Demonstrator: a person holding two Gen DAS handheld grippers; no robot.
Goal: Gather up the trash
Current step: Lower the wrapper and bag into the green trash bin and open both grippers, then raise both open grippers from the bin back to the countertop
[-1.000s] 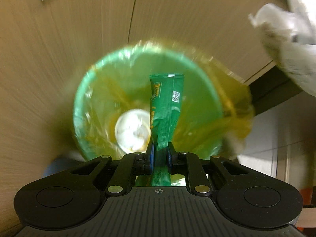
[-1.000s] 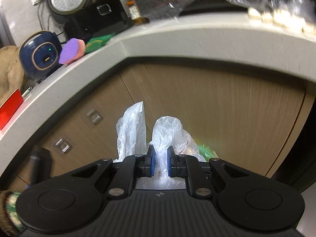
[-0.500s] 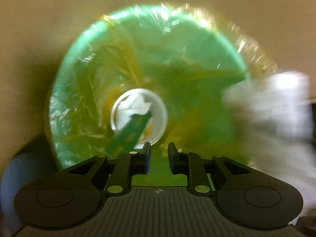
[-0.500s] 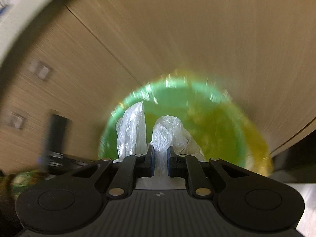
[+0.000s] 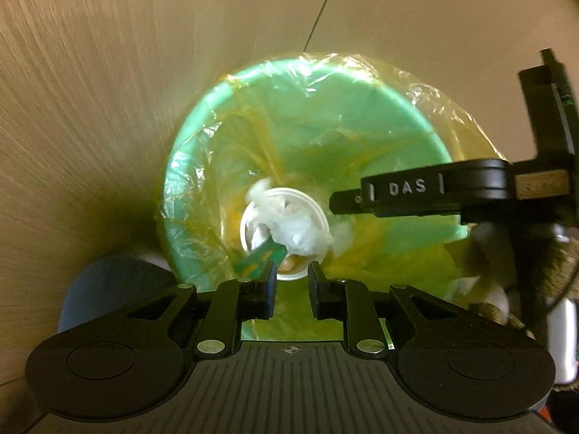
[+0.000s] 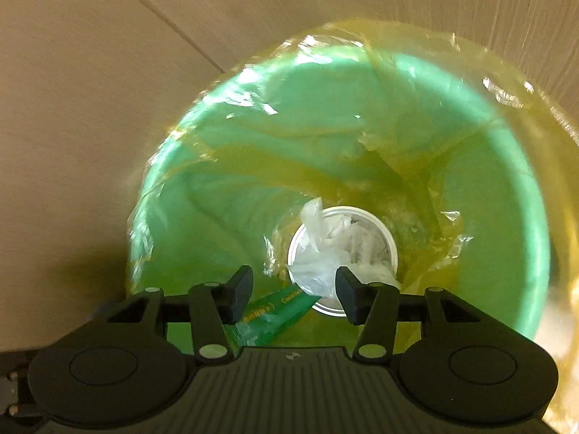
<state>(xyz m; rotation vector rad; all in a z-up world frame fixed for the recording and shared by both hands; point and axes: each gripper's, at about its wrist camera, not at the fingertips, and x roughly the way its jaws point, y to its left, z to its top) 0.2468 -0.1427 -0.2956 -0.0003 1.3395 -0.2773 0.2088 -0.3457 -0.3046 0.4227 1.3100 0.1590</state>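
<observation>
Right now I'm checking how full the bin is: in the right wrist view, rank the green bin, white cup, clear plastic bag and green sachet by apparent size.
1. Green bin
2. White cup and clear plastic bag: too alike
3. Green sachet, partly hidden

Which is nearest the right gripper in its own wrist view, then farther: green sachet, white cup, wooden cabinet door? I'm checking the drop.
1. green sachet, just below the right gripper, left.
2. white cup, bin bottom, slightly right.
3. wooden cabinet door, behind the bin.
</observation>
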